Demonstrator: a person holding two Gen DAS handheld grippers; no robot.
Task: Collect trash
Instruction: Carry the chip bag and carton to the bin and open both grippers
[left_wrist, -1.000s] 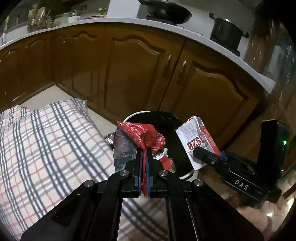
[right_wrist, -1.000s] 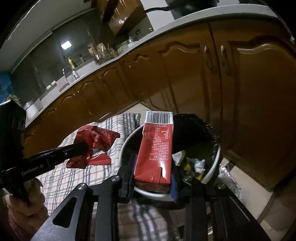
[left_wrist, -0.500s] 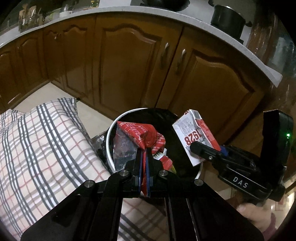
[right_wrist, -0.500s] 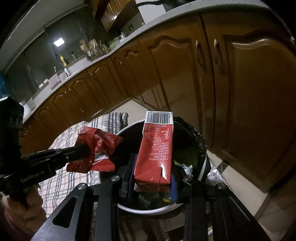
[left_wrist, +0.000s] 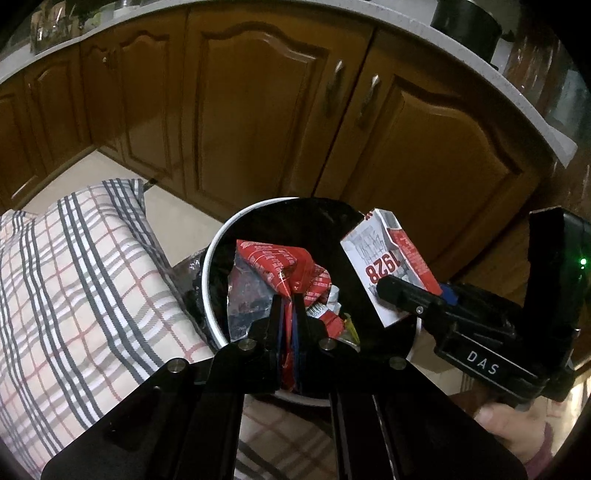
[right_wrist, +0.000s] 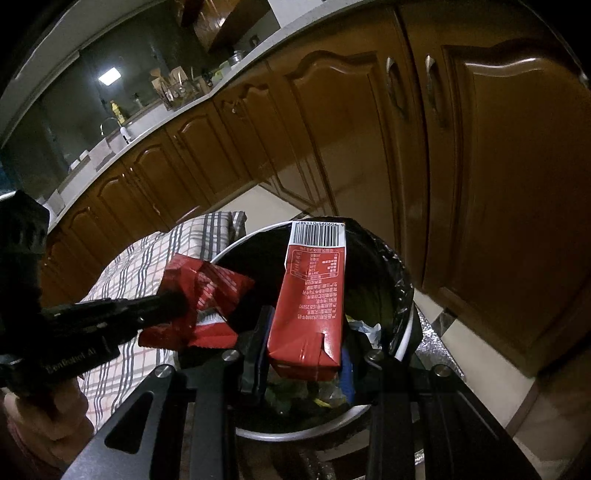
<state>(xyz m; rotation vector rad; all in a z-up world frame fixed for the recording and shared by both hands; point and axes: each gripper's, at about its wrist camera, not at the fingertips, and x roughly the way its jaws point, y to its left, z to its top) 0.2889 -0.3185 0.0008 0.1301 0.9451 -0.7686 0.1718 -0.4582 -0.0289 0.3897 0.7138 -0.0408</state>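
My left gripper (left_wrist: 289, 314) is shut on a crumpled red snack wrapper (left_wrist: 280, 269) and holds it over the white-rimmed trash bin (left_wrist: 218, 243) with a black liner. My right gripper (right_wrist: 306, 347) is shut on a red drink carton (right_wrist: 314, 295) with a barcode on top, held upright over the same bin (right_wrist: 406, 336). The carton also shows in the left wrist view (left_wrist: 388, 266), at the bin's right side. The wrapper also shows in the right wrist view (right_wrist: 203, 295), at the bin's left rim. Other scraps lie at the bin's bottom.
A plaid cloth (left_wrist: 74, 288) lies to the left of the bin. Brown cabinet doors (left_wrist: 258, 110) under a white counter edge (left_wrist: 517, 99) stand close behind the bin. A pale floor strip (right_wrist: 273, 206) runs between cloth and cabinets.
Both grippers have moved forward with their loads, from beside the bin to over its opening. Both stay shut.
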